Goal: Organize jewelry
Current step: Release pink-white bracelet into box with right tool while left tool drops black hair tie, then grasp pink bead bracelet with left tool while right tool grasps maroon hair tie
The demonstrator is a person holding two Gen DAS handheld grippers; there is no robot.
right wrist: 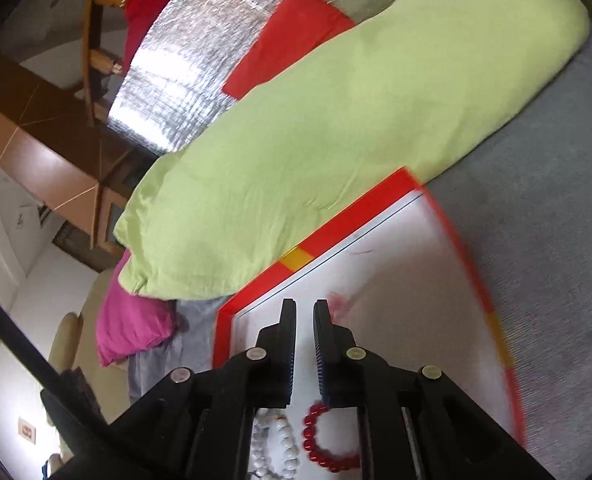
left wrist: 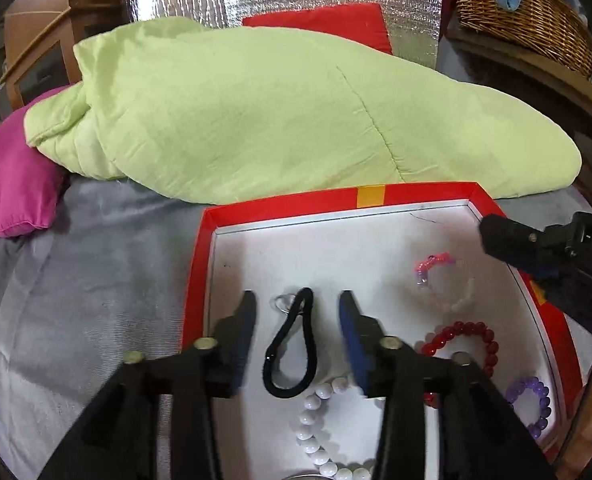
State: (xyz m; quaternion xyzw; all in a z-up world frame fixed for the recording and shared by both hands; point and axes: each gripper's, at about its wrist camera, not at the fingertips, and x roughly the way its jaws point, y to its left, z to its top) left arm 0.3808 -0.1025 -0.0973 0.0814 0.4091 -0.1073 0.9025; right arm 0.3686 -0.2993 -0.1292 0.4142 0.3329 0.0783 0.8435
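left gripper agape, right gripper nearly closed

black tool, blue pads, brass screws

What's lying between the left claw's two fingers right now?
In the left wrist view, a black hair tie lies on the tray floor between the open left claw, untouched.

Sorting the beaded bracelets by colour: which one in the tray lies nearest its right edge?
The purple bead bracelet, beside the red tray wall; the red bead bracelet and white bead bracelet lie further in.
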